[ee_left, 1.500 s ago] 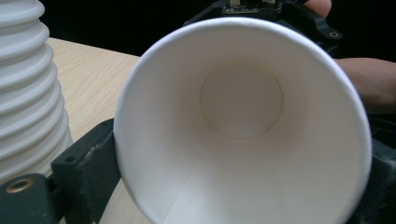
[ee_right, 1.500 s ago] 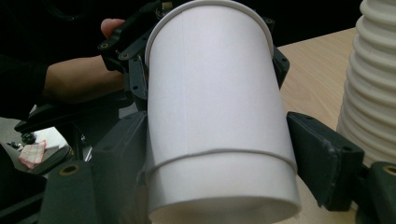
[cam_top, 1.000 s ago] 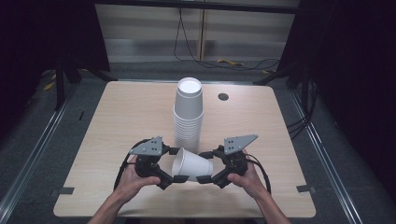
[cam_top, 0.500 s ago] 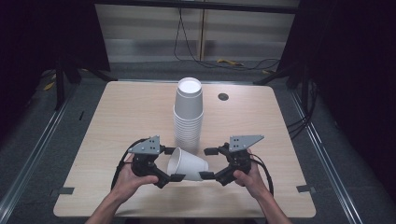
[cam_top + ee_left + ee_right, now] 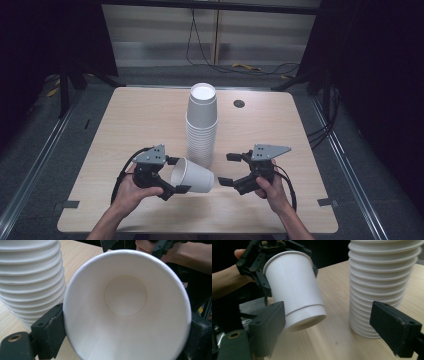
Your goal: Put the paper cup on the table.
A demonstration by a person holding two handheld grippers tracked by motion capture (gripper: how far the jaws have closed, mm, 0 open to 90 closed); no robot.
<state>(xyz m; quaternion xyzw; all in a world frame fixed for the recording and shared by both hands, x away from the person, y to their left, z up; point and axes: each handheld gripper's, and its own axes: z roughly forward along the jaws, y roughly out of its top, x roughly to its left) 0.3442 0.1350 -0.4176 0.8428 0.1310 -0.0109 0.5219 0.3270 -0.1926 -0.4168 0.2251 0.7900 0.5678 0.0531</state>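
Note:
A single white paper cup (image 5: 192, 176) lies on its side above the table's near part. My left gripper (image 5: 177, 175) is shut on it across the rim, one jaw on each side. In the left gripper view I look straight into the cup (image 5: 125, 307), with the jaws of the left gripper (image 5: 125, 340) against its rim. My right gripper (image 5: 226, 169) stands open just right of the cup's base, with nothing between its fingers. In the right gripper view the cup (image 5: 294, 290) points its base toward the right gripper (image 5: 333, 330), near its left jaw but apart from it.
A tall stack of white cups (image 5: 201, 125) stands upside down in the middle of the wooden table (image 5: 135, 115), just behind both grippers. A round cable hole (image 5: 239, 103) sits at the back right. Dark floor and cables surround the table.
The right gripper has drawn away to the right from the cup's base. The left gripper has shifted slightly left with the cup, which now tilts base-down toward the right.

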